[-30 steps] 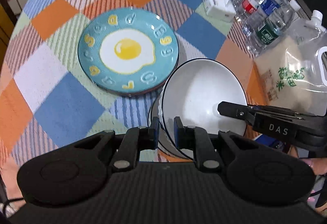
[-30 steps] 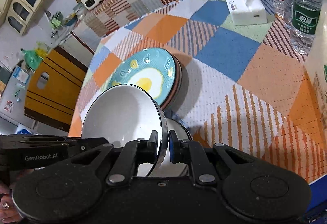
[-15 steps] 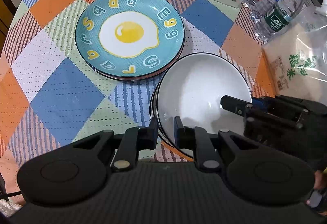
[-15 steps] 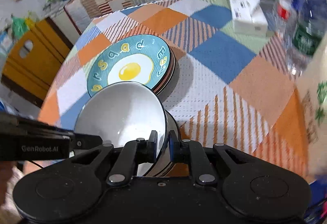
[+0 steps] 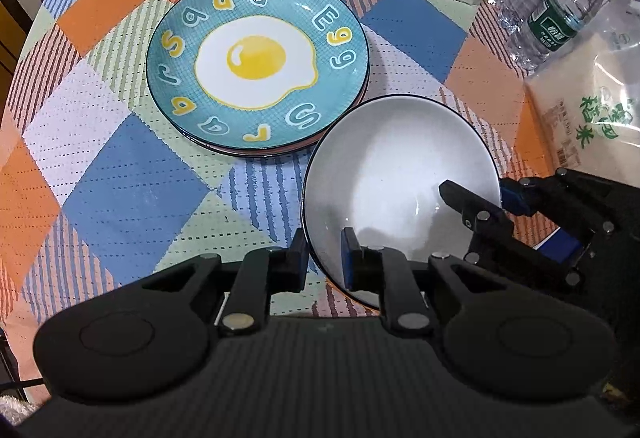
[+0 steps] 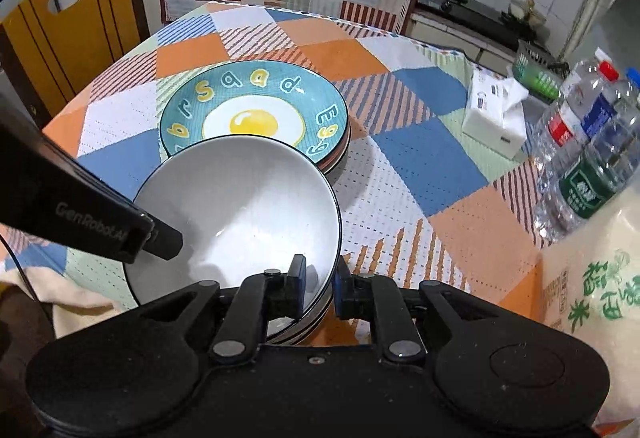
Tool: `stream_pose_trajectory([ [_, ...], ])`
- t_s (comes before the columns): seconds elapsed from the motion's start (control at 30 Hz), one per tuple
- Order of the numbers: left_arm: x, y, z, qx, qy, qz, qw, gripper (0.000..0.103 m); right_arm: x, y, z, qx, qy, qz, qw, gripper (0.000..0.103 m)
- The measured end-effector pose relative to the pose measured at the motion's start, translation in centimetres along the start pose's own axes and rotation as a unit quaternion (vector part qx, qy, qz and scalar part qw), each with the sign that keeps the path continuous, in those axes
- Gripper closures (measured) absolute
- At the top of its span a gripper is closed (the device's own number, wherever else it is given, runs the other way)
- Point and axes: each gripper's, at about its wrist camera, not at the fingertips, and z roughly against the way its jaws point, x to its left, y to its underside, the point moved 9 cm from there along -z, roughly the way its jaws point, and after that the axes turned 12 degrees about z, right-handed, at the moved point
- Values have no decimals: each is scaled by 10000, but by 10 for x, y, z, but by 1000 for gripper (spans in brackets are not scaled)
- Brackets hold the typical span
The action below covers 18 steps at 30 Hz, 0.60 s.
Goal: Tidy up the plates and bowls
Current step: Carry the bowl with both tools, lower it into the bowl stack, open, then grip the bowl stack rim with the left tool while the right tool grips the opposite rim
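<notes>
I have the round table's patchwork tablecloth (image 5: 132,174) under me, with the egg-print plate (image 5: 256,62) lying on top of a short stack of plates near the middle, where it seems to serve as the plate pile. Just beside it, toward me, the white bowl (image 5: 400,178) sits nested in at least one other bowl, judging by the extra rims showing beneath it in the right wrist view. My left gripper (image 5: 324,262) is clamped on the bowl's near rim, one finger inside and one outside, and my right gripper (image 6: 320,286) pinches the rim on the other side. I reckon the two-sided grip keeps the bowl level as it seats into the stack.
</notes>
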Motion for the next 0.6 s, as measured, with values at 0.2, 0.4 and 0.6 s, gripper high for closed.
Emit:
stream_pose_trajectory([
  [0.2,1,0,-8,67,1,54,10000,86,13,0,-3,-67,428,739,9963,80],
  [0.4,1,2,-13,79,24,103,9999,86,13,4,-9,-82,466,880,9950,76],
  [0.6,10,-4,3,-174,502,258,9983,86,1,8,2,-366,-189,550,9976,68],
])
